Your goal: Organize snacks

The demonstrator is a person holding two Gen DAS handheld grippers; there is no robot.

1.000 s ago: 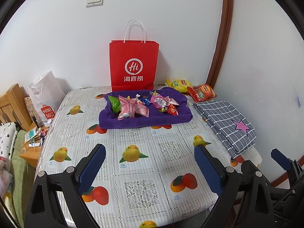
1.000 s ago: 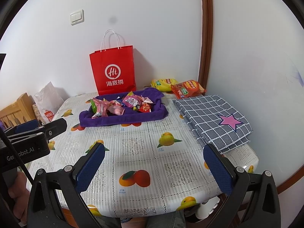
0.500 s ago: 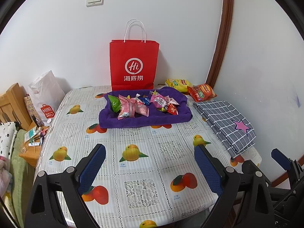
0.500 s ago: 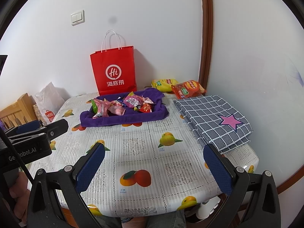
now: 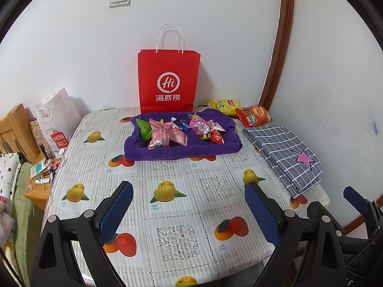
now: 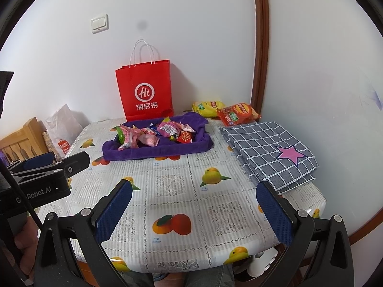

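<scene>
Two fisheye views look across a worktop (image 5: 186,191) covered with a plastic cloth printed with oranges, mangoes and lace squares.

The left hand-held gripper (image 5: 189,209) hovers over the near edge of the worktop, its two blue-padded fingers spread wide apart with nothing between them. The right hand-held gripper (image 6: 194,211) is beside it, likewise spread wide and empty, above a printed orange.

Toward the far side of the worktop lies a purple towel (image 5: 182,149) with raised edges, shaped like a shallow tray. A loose heap of small wrapped snacks (image 5: 177,131) sits inside it: a green packet at the left end, pink packets in the middle, a small blue one behind them and a red one at the right end.

Behind the towel a red paper bag (image 5: 168,81) with white handles and a white "Hi" logo stands upright against the white wall. To the right of it, in the far corner, a yellow chip bag (image 5: 223,106) lies with a red chip bag (image 5: 253,117) just beside it, nearer the wall.

Along the right edge of the worktop lies a folded grey checked cloth (image 5: 284,153) bearing a pink star.

Off the left edge stand a white Miniso shopping bag (image 5: 58,122) and a wooden side table (image 5: 36,186) with small items on it.
</scene>
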